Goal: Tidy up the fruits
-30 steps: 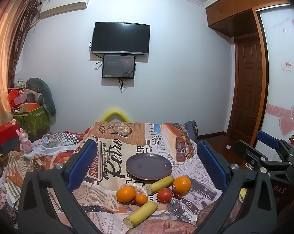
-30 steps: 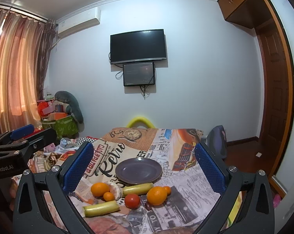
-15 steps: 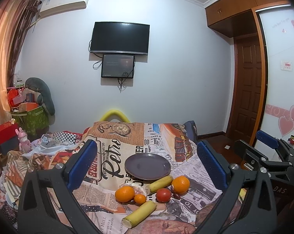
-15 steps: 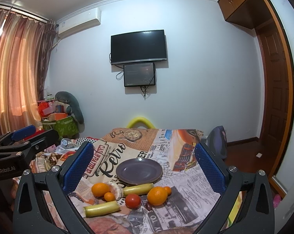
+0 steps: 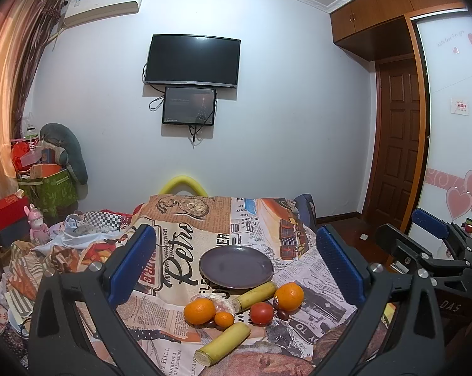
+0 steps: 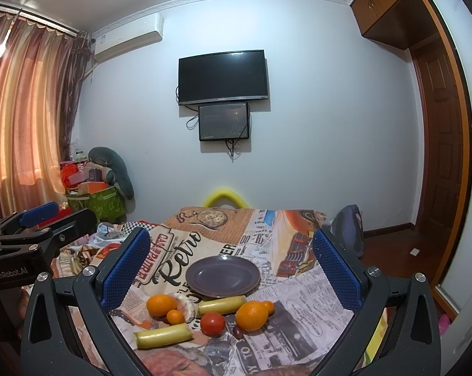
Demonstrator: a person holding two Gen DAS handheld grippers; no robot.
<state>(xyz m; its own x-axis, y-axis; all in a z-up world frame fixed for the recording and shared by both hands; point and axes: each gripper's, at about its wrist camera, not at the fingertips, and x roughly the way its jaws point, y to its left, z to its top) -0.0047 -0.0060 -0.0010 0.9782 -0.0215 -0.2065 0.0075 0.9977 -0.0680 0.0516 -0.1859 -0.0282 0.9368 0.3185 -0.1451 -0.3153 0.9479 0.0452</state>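
Looking along the left gripper (image 5: 236, 263), its blue-padded fingers (image 5: 132, 263) stand spread wide with nothing between them. Framed in that gap on the newspaper-print surface (image 5: 311, 285) lies an empty purple plate (image 5: 236, 266), and nearer than it the fruit cluster — a large orange (image 5: 288, 296) toward the right finger, another orange (image 5: 200, 310) toward the left, a tomato (image 5: 261, 313) between them, a small tangerine (image 5: 224, 319), and two yellow-green cut stalks (image 5: 223, 344), one touching the plate's near rim. The right gripper (image 5: 430, 244) shows beyond the right finger.

From the right gripper (image 6: 231, 269), the fingers (image 6: 336, 272) are likewise spread apart, gripping nothing. The plate (image 6: 222, 277) sits centred between them, the fruit just before it: orange (image 6: 251, 315), tomato (image 6: 212, 323), stalk (image 6: 164, 336). A small dark fruit (image 6: 237, 331) — possibly a grape — lies beside the tomato.
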